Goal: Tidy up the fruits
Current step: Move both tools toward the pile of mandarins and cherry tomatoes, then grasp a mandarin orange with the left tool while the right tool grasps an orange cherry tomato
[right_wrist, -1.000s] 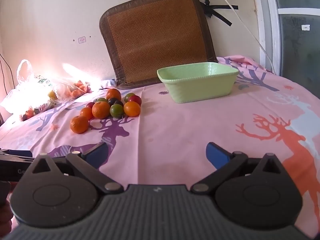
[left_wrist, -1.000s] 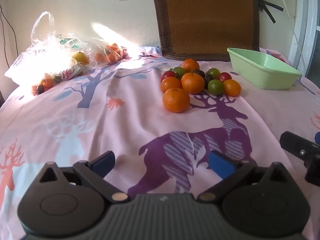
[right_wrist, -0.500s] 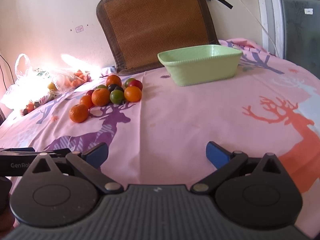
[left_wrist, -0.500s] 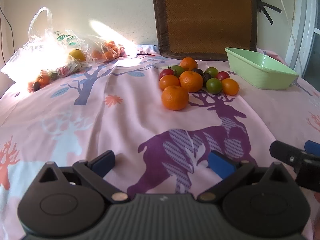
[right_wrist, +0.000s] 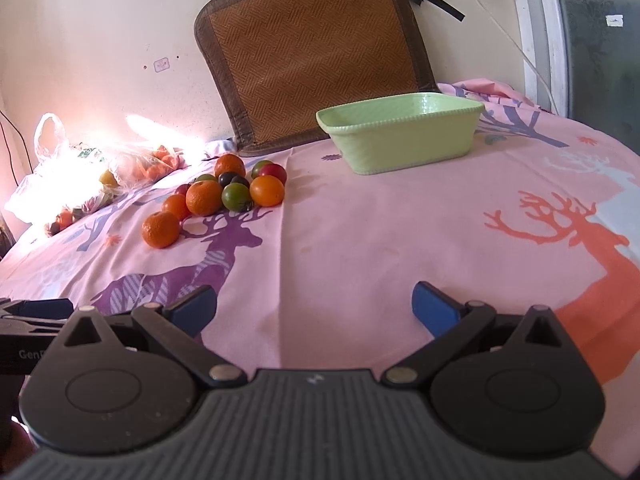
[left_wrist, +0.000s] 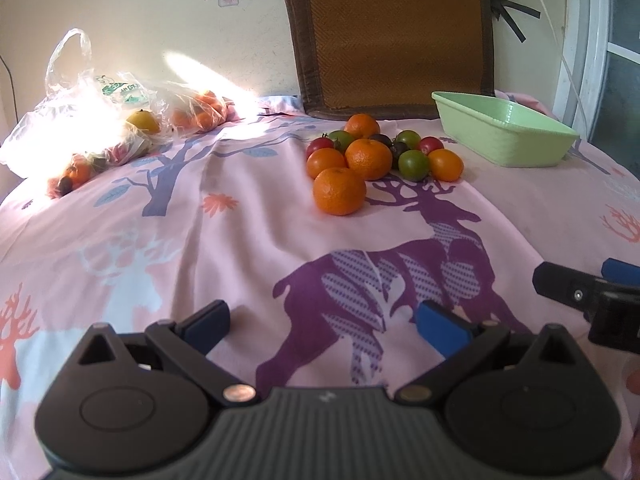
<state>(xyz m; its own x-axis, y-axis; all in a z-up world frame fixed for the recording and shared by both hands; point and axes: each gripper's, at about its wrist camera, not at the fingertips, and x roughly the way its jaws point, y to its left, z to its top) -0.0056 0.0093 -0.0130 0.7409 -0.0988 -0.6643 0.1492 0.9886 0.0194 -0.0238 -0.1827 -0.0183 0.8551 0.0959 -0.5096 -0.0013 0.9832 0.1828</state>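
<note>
— Fruit pile [left_wrist: 380,160] sits a touch lower and larger in your left view than a second ago; you've eased that left gripper [left_wrist: 322,322] forward over the purple deer print [left_wrist: 384,276]. How are the fingers?

— Spread wide on both, blue pads apart, nothing between them. Your right gripper [right_wrist: 314,306] is empty too, hovering over the pink cloth [right_wrist: 360,240].

— And the fruit itself?

— Hasn't budged. Oranges, red, green and dark tomatoes are clustered on the cloth, touching one another, with one orange [left_wrist: 339,191] sitting just in front of the rest. Your green basket [right_wrist: 400,136] stands empty to the right of the pile, near it but apart.

— Anything different on your right side?

— The view has tipped down and swung a little: the basket rides nearer the middle now, the woven cushion [right_wrist: 312,52] behind it fills more of the top. Plastic bags [left_wrist: 92,120] of more fruit stay far left, in the glare.
</note>
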